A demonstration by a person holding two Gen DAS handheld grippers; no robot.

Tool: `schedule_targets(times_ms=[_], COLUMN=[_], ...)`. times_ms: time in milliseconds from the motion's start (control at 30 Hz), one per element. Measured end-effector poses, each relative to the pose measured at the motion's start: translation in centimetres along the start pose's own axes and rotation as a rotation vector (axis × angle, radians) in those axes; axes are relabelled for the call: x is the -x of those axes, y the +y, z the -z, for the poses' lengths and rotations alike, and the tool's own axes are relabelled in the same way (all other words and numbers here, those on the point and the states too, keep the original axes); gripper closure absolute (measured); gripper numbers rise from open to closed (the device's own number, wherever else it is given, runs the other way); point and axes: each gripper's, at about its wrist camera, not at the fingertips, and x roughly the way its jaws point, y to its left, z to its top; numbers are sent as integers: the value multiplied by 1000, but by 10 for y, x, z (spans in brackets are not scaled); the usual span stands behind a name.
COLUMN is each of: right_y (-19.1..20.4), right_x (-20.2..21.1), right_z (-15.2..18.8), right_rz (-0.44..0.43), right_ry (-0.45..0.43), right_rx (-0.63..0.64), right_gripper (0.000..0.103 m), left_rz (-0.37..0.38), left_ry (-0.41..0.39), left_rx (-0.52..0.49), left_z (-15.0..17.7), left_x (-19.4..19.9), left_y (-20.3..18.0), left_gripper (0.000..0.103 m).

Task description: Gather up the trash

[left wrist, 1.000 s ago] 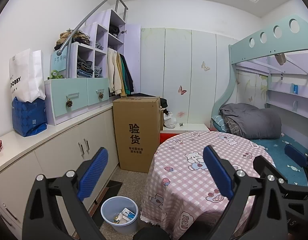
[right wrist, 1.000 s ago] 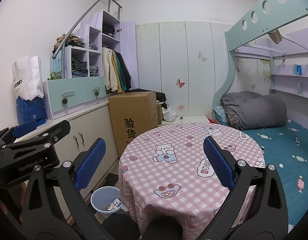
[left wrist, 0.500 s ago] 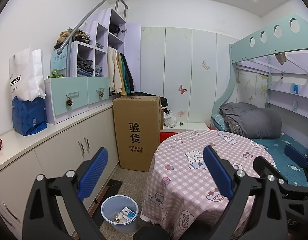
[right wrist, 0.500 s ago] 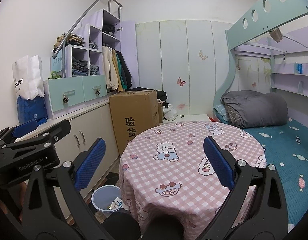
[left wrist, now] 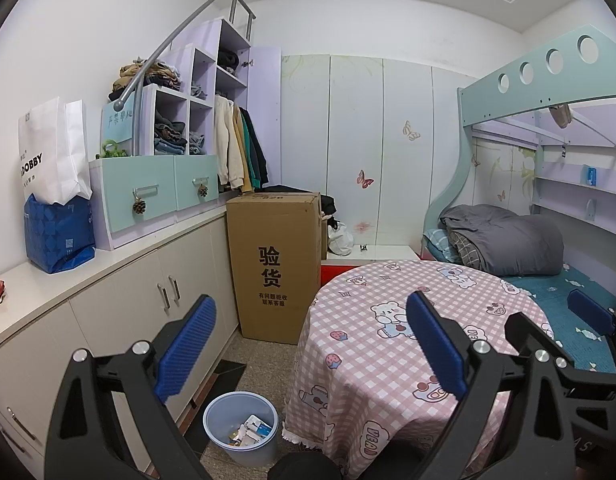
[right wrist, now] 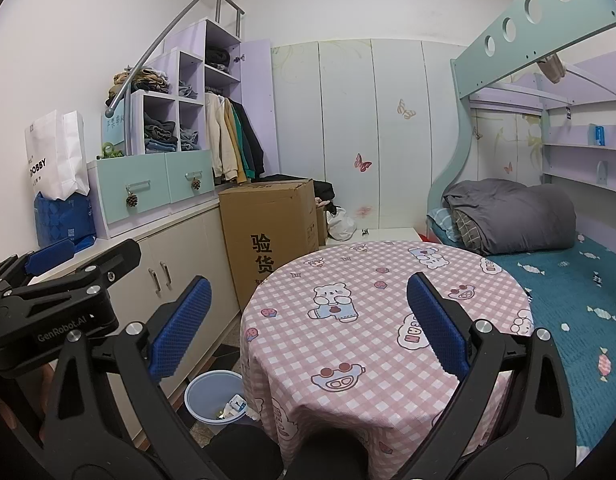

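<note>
Both claws, left gripper (left wrist: 308,344) and right gripper (right wrist: 305,326), gape wide and empty above the table (right wrist: 348,280); bin (left wrist: 241,432) on floor beside the tablecloth, so a low reach risks snagging cloth.

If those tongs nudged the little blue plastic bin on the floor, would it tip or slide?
The round pale-blue plastic wastebasket looks thin-walled and holds only some paper scraps, so it is probably light. It would likely slide on the speckled floor; a push near its rim could tip it.
</note>
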Motion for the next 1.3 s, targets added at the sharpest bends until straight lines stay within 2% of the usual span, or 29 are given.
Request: schedule_targets(times_ms=[1300], right_y=[11], right_x=[0], right_z=[4], right_rz=[-3], right_ry=[7], right_rx=[-5], right_gripper=[7], left_rz=[-7], left_ry=[-3], left_rx=[-5], left_z=[0], left_x=[-1], left_y=[6], left_gripper=[9])
